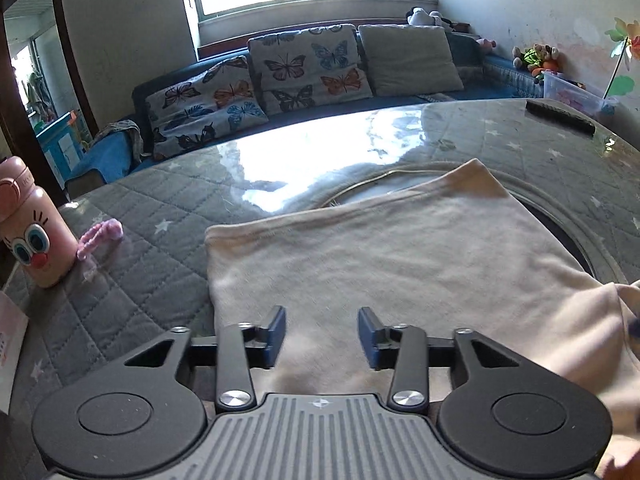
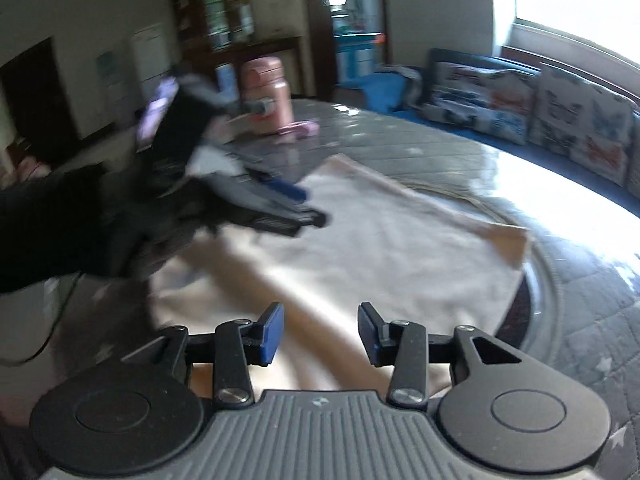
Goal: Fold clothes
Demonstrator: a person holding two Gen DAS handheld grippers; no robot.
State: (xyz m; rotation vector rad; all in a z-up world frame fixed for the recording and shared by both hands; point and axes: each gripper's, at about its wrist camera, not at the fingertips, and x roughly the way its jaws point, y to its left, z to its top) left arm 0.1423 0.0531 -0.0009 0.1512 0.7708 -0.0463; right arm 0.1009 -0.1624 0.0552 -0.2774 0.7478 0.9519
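A cream garment [image 1: 400,248] lies flat on the quilted bench [image 1: 160,200]. Only the right wrist view catches the left hand-held gripper [image 2: 308,204], blurred above the garment; only the left view shows a remote [image 1: 560,117] beyond it. Both hand-held grippers, left [image 1: 322,334] and right [image 2: 320,332], stand partly open, holding nothing.

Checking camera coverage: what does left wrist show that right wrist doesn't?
Left wrist only: black remote at the table's far edge, plush toys by the wall, face on the pink bottle.
Right wrist only: the left hand-held gripper from outside, over the cloth, and a dark cabinet behind.
Both: cream garment on the quilted table cover, butterfly cushions, each view's own jaws apart, nothing gripped.
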